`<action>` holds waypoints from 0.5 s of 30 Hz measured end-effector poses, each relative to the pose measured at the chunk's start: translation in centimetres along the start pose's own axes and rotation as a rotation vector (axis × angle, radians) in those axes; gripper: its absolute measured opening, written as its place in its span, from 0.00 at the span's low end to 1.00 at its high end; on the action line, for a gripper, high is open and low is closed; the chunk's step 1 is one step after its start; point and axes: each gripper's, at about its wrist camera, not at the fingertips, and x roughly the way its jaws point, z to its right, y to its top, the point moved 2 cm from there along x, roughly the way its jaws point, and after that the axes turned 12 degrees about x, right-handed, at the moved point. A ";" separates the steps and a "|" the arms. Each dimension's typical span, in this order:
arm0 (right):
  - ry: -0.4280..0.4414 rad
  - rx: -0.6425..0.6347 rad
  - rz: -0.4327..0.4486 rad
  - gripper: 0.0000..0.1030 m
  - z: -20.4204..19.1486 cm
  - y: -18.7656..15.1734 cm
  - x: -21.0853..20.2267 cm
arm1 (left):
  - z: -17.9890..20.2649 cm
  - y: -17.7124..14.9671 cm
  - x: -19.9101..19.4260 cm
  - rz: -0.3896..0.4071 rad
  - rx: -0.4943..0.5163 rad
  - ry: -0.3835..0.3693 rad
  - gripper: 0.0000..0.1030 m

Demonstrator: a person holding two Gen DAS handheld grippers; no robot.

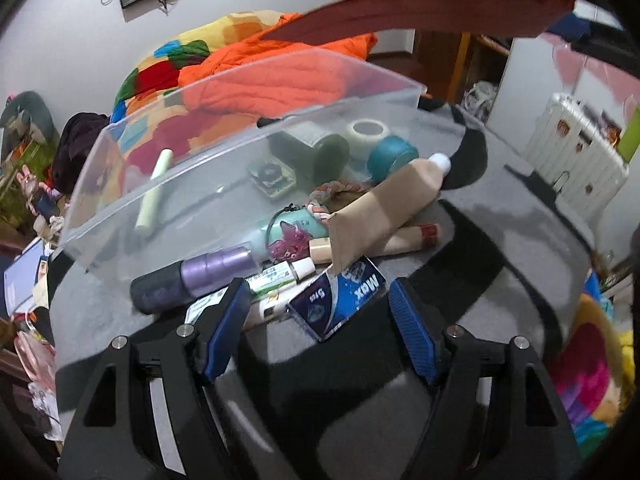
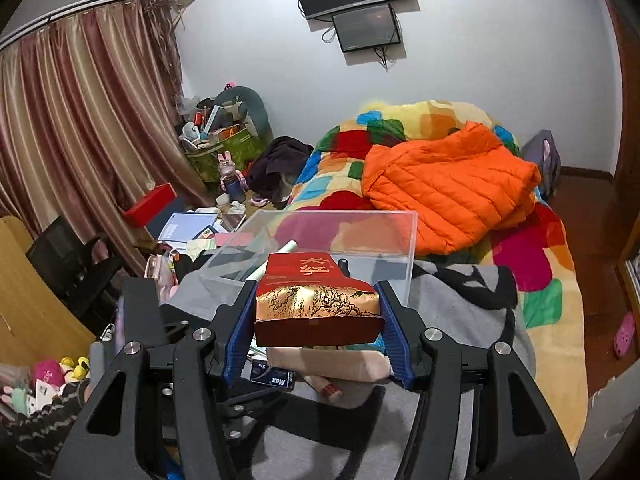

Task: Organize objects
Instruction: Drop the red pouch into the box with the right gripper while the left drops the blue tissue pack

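Your right hand-held gripper pinches a red and gold foil packet between its blue pads. The packet's top face carries gold Chinese characters, of which 大红 can be read, above a gold panel with a fine line drawing of trees. You hold it in the air over the near edge of the pile, with the clear plastic bin just beyond it. In the left wrist view the same packet crosses the top of the frame.

Your left hand-held gripper is spread wide and holds nothing; its left pad sits just beside a white and green tube whose print is too small to read. Between the pads lies a blue sachet marked "Max" and "5in", seen upside down. A purple and dark bottle lies at the pile's left edge, touching the bin's wall. A beige tube with a white cap rests on top of the pile, tilted up to the right, over a slimmer pink tube with a red cap and a teal item with a pink cartoon figure.

Inside the bin sit a pale green stick, a small green circuit board, a dark green roll, a white roll and a teal roll. Everything rests on a grey and black cloth.
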 end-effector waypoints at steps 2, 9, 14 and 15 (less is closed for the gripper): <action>0.001 0.007 -0.005 0.52 0.3 -0.1 0.2 | 0.4 0.2 0.2 0.010 0.030 0.024 0.63; 0.002 0.016 -0.004 0.52 0.6 -0.2 0.6 | 1.3 -0.4 -0.4 0.025 0.091 0.054 0.31; -0.007 0.010 0.017 0.52 0.0 0.2 0.7 | -0.4 -1.5 -1.8 0.035 -0.009 0.008 0.10; -0.009 0.010 0.019 0.52 0.0 0.3 0.9 | -0.7 -1.8 -2.2 0.040 -0.030 0.000 0.07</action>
